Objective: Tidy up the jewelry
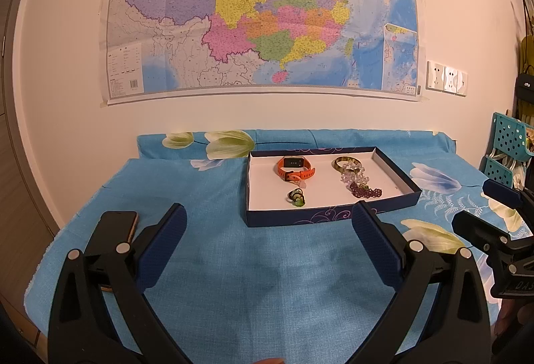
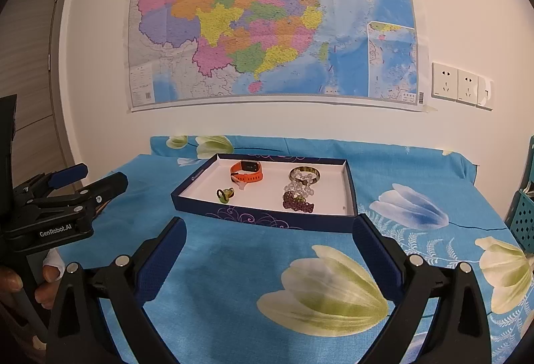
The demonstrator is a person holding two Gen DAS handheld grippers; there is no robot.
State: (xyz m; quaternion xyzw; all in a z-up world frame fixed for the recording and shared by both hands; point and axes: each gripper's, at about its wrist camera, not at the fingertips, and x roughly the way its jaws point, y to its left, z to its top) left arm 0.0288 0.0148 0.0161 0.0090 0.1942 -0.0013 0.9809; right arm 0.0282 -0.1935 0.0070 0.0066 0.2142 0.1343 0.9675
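Both of your grippers hover low over the near part of the blue floral cloth (image 1: pixel 233 264): your left gripper (image 1: pixel 268 224) and your right gripper (image 2: pixel 268 225) each have their jaws spread wide, with nothing between them.

Every piece you can see already lies in the dark blue tray (image 1: pixel 300 219) ahead: the orange watch (image 1: pixel 295 167) at the far left, a green ring cluster (image 1: pixel 296 197) nearer, a green bangle (image 1: pixel 345 161) at the far right, with clear beads (image 1: pixel 354 175) and a purple bead bracelet (image 1: pixel 365 191) touching in a run toward you.

No jewelry shows loose on the cloth, so the task looks largely done; perhaps only untangling remains.

A phone (image 1: pixel 115 232) lies just beside your left gripper, and a teal basket (image 1: pixel 507 143) stands far right.
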